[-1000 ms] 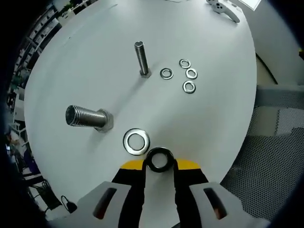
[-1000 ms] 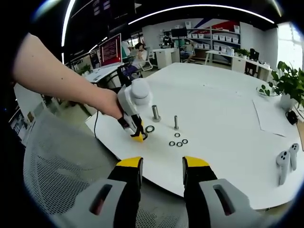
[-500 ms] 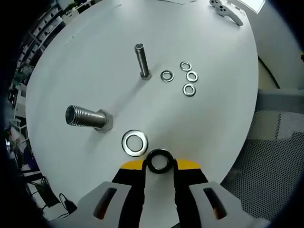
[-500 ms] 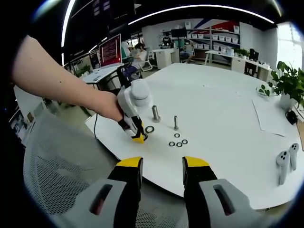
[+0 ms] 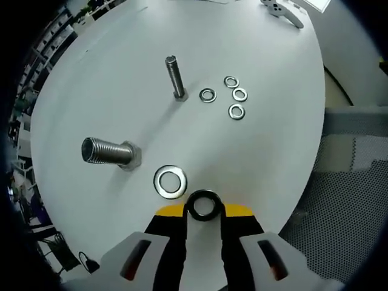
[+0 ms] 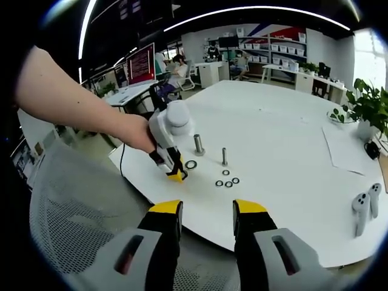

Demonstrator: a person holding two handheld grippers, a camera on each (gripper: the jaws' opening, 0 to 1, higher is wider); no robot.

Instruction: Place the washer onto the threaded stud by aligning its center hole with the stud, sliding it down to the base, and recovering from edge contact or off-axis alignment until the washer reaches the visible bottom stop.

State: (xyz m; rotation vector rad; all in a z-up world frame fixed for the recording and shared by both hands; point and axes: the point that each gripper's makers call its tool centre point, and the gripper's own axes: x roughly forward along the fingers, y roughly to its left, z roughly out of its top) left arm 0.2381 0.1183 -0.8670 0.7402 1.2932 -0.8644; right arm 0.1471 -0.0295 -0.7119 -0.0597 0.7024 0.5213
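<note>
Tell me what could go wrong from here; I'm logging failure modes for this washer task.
1. The left tool pinches the dark washer by its rim only, so it could twist or slip out on the way over.
2. The thick stud stands off to one side of it, so an off-axis approach may catch the washer's edge on the threads.
3. The large silver washer lies loose close by and could get knocked.

We see the dark ring-shaped washer half hidden between the yellow-tipped left gripper jaws; beyond it, the white handheld controller is cut off at the edge.
</note>
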